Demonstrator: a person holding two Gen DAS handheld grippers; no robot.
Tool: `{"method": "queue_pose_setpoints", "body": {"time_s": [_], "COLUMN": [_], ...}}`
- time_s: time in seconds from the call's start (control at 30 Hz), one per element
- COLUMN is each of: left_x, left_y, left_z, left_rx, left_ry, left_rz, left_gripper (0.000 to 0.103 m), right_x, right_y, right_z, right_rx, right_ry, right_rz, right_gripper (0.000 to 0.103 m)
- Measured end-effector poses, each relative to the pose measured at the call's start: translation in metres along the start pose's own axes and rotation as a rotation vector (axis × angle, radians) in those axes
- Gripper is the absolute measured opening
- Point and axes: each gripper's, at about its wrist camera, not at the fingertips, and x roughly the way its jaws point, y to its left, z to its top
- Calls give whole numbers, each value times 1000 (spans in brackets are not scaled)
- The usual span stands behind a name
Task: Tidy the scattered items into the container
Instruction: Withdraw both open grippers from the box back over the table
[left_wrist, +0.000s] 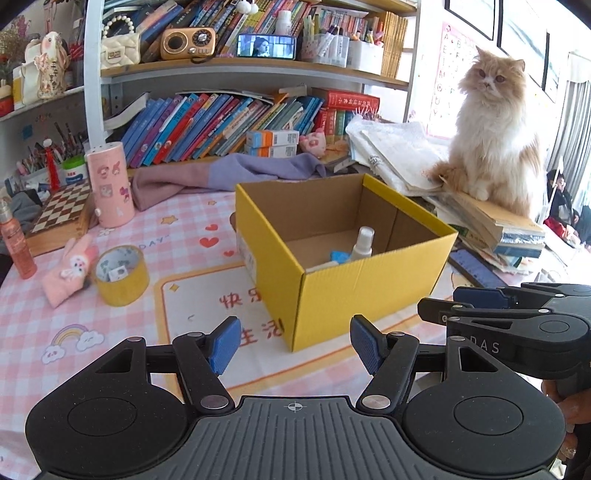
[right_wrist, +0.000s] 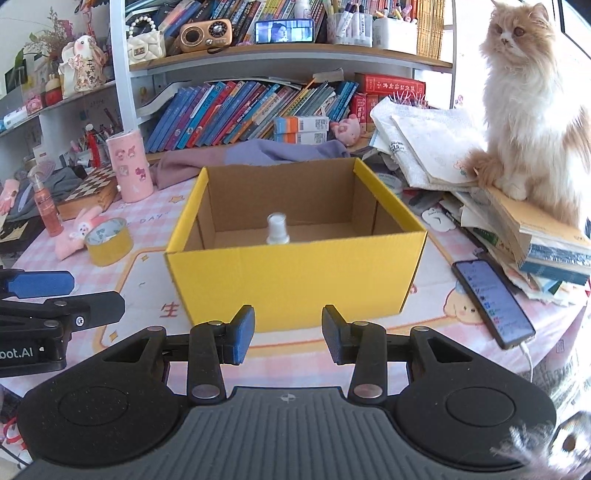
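Left wrist view: left gripper (left_wrist: 295, 345) hangs low over the pink checked tablecloth (left_wrist: 33, 332), jaws parted, nothing between them. Ahead, the yellow cardboard box (left_wrist: 369, 291) stands open; inside it a white spray bottle (left_wrist: 362, 243) upright, and beside that a small blue item (left_wrist: 340, 256), kind unclear. Left of the box, outside it: a roll of yellow tape (left_wrist: 122, 275), a pink bunny plush (left_wrist: 70, 269) touching the roll, an orange-pink spray bottle (left_wrist: 16, 243) near the table edge. My reading: task partly done, those three likely remain. A pink cylinder tin (left_wrist: 110, 184), a chessboard (left_wrist: 62, 206) and a purple cloth (left_wrist: 229, 173) lie further back; whether they count, cannot tell. Right gripper (left_wrist: 439, 310) shows at the right edge. Right wrist view: right gripper (right_wrist: 288, 338) faces the box front wall (right_wrist: 295, 284), jaws narrowly apart and empty. A phone (right_wrist: 493, 302) lies on its cable right of the box. A long-haired orange and white cat (right_wrist: 532, 110) sits on a stack of books (right_wrist: 546, 240), close to the box; it may step into the way.
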Motion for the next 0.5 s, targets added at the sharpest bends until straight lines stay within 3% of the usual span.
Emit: {"method": "queue_pose_setpoints", "body": {"time_s": [0.5], "left_x": [-21], "left_y": [15], "left_z": [-25], "left_rx": [3], "left_ry": [52], "left_rz": [-16], "left_gripper": [80], "right_x": [-17], "right_y": [28], "right_z": [-27], "right_rx": [33], "right_ry": [53], "right_rz": [-8], "right_gripper": [47]}}
